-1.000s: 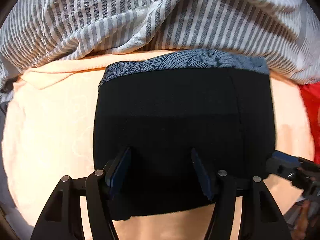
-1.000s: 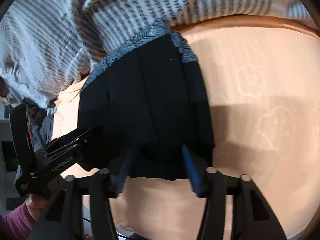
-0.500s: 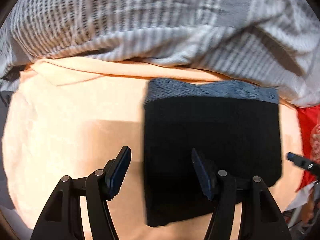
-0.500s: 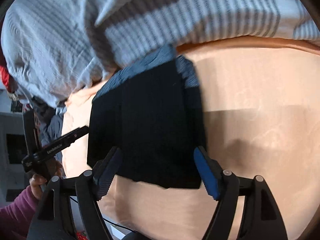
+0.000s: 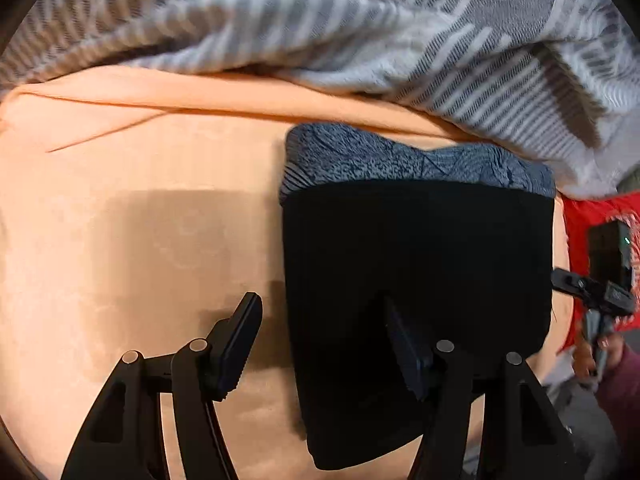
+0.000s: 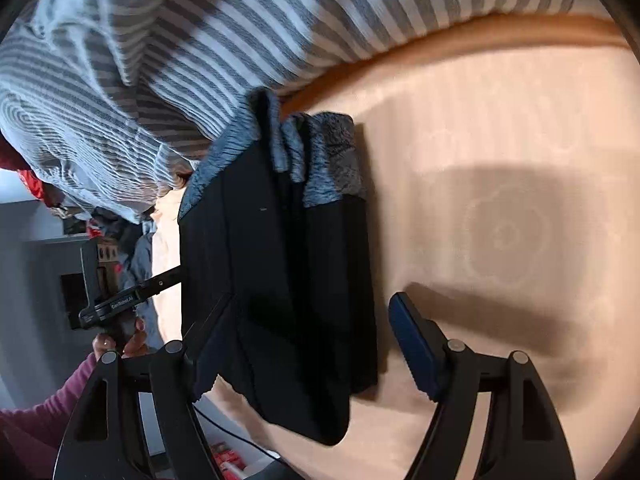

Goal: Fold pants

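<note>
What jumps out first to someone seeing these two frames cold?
The folded black pants with a blue-grey patterned waistband lie as a compact rectangle on the peach bedsheet, right of centre in the left wrist view. Behind them a crumpled grey-and-white striped blanket fills the top. The left gripper and right gripper hang open over the pants' near edge.

Striped blanket (image 5: 360,40) motion-blurred in both views, stripes smeared; upper part cut off by frame edge. Far edge of pants (image 5: 416,280) waistband tucked under blanket in right wrist view. Black fabric too dark to tell fold layers. Inner finger of left gripper (image 5: 324,340) barely distinguishable against pants. Left finger of right gripper (image 6: 304,348) overlapped pants; contact impossible to judge. Bases of both grippers cut off at bottom. Red item (image 5: 592,216) at left wrist view's right edge partly hidden, unidentifiable.
</note>
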### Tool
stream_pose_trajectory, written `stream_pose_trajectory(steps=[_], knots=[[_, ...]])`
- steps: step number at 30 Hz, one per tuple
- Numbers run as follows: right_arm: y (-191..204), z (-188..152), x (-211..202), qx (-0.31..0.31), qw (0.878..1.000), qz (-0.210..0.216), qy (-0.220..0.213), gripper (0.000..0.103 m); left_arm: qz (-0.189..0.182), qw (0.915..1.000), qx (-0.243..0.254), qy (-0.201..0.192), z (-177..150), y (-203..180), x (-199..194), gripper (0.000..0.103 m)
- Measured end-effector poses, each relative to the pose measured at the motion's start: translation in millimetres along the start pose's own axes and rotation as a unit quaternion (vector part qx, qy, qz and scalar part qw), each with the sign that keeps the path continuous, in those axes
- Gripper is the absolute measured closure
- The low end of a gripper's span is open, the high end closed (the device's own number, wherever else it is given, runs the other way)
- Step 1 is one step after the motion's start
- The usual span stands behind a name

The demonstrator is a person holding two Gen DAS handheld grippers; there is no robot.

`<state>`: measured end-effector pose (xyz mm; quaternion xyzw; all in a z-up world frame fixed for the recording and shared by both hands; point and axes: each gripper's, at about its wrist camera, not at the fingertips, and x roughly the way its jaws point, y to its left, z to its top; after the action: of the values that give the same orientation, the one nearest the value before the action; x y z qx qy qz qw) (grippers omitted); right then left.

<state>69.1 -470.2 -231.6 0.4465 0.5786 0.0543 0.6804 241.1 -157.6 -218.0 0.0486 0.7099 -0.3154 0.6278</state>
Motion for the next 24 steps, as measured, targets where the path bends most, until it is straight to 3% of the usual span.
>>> stream_pose_trajectory(steps=[3,10,13,14,16,20,24], knots=[[-7,5,5,-0.005,1.000,0.019,0.013,0.023,0.001,0.9999,0.009,0.011,4,4,10,0.009],[-4,18,22,-0.044,0.996,0.060,0.039,0.021,-0.045,0.9975,0.035,0.042,15,-21,43,0.009],[0,23,32,-0.053,0.995,0.067,0.044,0.020,-0.036,0.9981,0.036,0.035,17,-32,49,0.009],[2,23,35,-0.053,0.995,0.065,0.045,0.020,-0.031,0.9986,0.033,0.028,16,-33,47,0.009],[2,24,35,-0.041,0.996,0.057,0.047,0.024,-0.030,0.9989,0.032,0.014,11,-39,44,0.021],[3,18,26,-0.019,0.997,0.071,0.039,0.047,-0.018,0.9993,0.032,-0.005,7,-49,31,0.035],[8,12,19,-0.006,0.996,0.086,0.033,0.050,-0.011,0.9988,0.040,-0.025,3,-65,17,0.041]])
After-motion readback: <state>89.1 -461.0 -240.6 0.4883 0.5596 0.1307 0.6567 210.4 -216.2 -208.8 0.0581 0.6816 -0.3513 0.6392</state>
